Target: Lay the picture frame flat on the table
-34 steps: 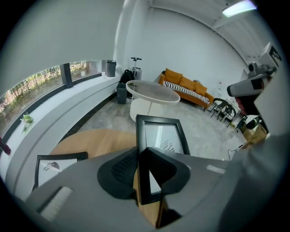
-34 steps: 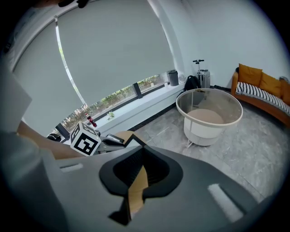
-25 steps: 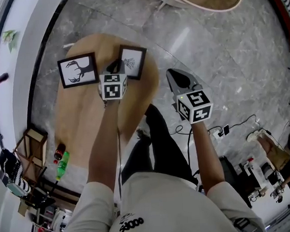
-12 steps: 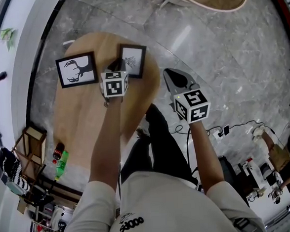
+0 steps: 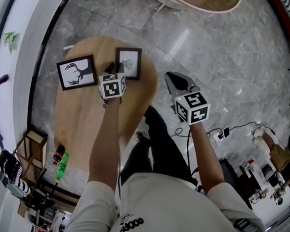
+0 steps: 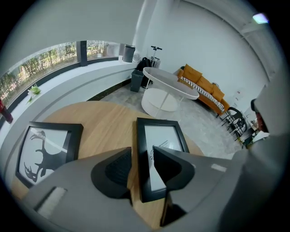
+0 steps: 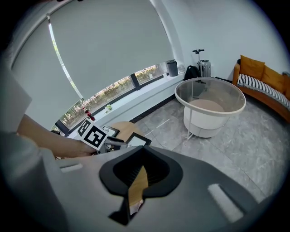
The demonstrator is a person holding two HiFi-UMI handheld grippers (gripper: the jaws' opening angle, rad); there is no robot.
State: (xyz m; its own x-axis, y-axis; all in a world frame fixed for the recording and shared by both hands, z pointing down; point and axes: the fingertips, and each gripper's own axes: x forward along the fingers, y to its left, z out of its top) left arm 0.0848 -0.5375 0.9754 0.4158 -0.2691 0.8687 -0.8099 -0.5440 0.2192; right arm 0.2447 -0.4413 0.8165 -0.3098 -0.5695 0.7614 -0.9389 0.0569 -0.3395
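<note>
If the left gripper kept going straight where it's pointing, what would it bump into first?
Probably the small picture frame lying flat on the round wooden table. The left gripper points down at it; its jaws have just been opening, with the frame's left edge in the gap.

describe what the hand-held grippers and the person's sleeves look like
The left hand-held gripper and the right hand-held gripper are grey moulded shells with black ribbed pads. Each carries a white cube of black square markers. The sleeves are short and pale. No cables show.

Shirt print (image 5: 130,222) — too blurred to read.
</note>
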